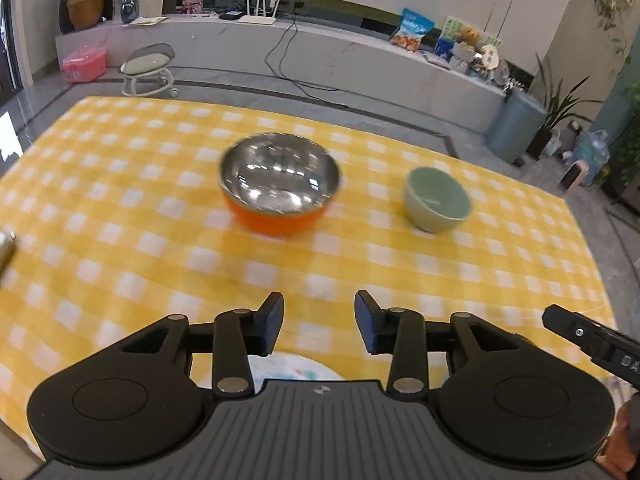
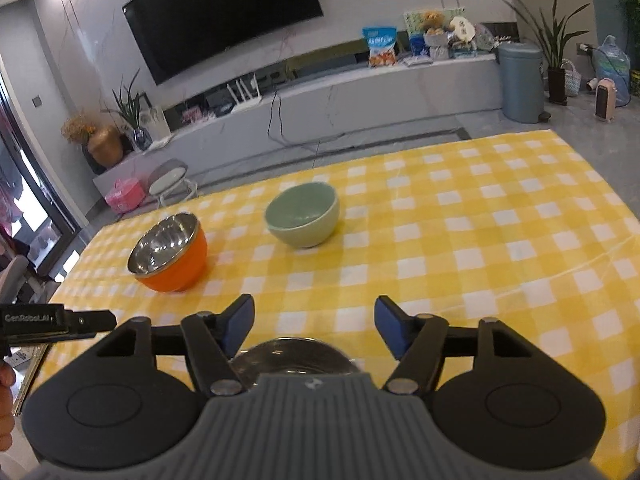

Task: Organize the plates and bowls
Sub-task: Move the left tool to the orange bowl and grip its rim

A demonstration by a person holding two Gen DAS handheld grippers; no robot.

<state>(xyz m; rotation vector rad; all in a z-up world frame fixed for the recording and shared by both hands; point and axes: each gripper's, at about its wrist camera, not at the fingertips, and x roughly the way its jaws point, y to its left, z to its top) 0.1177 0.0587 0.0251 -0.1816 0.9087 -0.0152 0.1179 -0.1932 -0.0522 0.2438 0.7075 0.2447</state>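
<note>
- Bowls: 2 stand upright on the worktop [image 2: 500, 240], which carries a yellow-and-white checked cloth.
- Orange bowl [image 1: 280, 188], steel-lined, sits toward the middle of the cloth in the left wrist view; its outline is blurred there. The right wrist view shows it sharp [image 2: 170, 254], toward the left edge of the worktop.
- Green bowl [image 1: 437, 199] stands to the right of the orange bowl, apart from it, not touching. The right wrist view shows it [image 2: 303, 216] further back than the orange one.
- Left hand-held gripper [image 1: 319, 322]: jaws spread, nothing between the pads, hanging above the cloth short of both bowls.
- White plate [image 1: 296, 366] with a faint coloured pattern shows beneath the left hand-held gripper, mostly hidden by its body.
- Right hand-held gripper [image 2: 314, 326]: jaws spread wider, pads clear of everything.
- Steel bowl [image 2: 294, 356] lies under the right hand-held gripper, only its rim and part of the inside visible; no pad touches it.
- Each hand-held gripper appears at the edge of the other's view, beside it.
- Background: TV cabinet [image 2: 360, 92], grey bin [image 2: 520, 80], potted plants.
</note>
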